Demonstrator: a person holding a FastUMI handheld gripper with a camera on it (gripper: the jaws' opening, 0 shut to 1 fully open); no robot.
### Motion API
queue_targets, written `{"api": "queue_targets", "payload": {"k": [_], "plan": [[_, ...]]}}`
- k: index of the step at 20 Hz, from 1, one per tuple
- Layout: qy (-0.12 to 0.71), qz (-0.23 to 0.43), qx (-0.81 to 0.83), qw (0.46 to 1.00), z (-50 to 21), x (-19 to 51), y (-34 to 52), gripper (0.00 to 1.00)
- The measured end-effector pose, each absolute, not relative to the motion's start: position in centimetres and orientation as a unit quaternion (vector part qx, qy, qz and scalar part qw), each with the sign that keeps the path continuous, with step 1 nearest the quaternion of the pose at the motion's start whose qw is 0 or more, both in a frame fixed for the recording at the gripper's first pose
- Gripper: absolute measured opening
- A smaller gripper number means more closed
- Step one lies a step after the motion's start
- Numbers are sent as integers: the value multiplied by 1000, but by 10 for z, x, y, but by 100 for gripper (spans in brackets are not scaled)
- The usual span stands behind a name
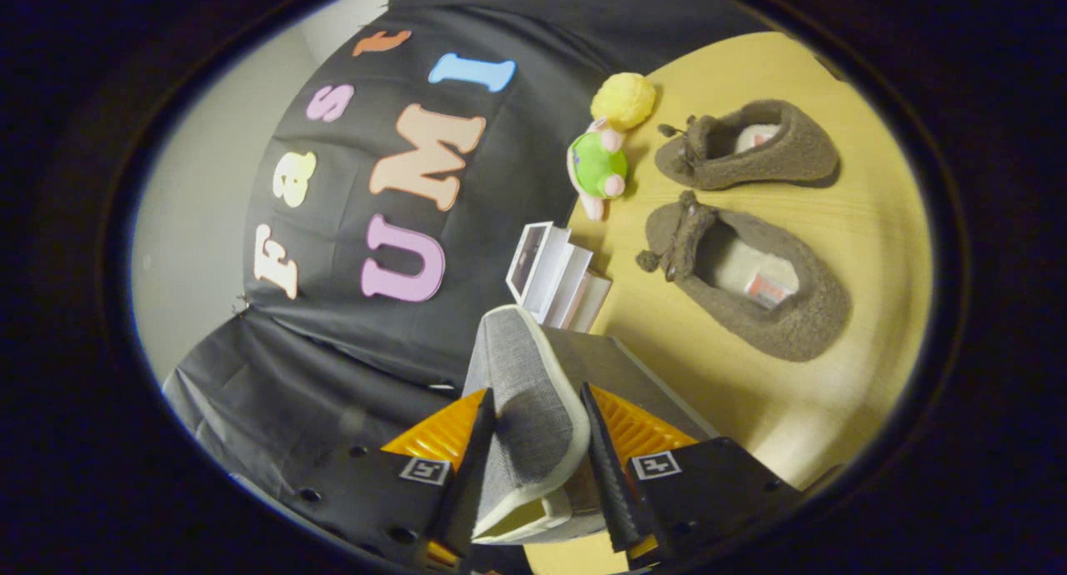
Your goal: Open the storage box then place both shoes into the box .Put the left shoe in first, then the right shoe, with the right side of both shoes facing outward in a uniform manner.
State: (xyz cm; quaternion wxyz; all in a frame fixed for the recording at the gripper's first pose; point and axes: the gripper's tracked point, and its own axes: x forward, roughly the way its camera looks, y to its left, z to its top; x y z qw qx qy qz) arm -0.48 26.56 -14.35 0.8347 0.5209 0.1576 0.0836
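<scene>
Grey fabric box lid (pixel 521 408) clamped between narrowed jaws, two brown shoes (pixel 750 275) well beyond.

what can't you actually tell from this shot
- Storage box interior, gripper view: hidden behind its raised grey lid, which sits between the gripper fingers.
- Whether both fingers press the lid: contact hidden by the lid.
- Which slipper is left or right: unclear.
- Red slipper labels: too small.
</scene>
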Motion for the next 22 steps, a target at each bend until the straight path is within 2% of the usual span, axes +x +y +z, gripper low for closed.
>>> {"api": "queue_targets", "payload": {"k": [1, 5, 13, 18, 22], "plan": [[158, 86, 510, 841, -140, -5, 263, 63], [102, 104, 531, 835, -96, -1, 247, 15], [82, 166, 495, 849, -38, -7, 295, 13], [62, 217, 413, 882, 23, -20, 344, 13], [58, 263, 334, 903, 62, -33, 399, 20]]}}
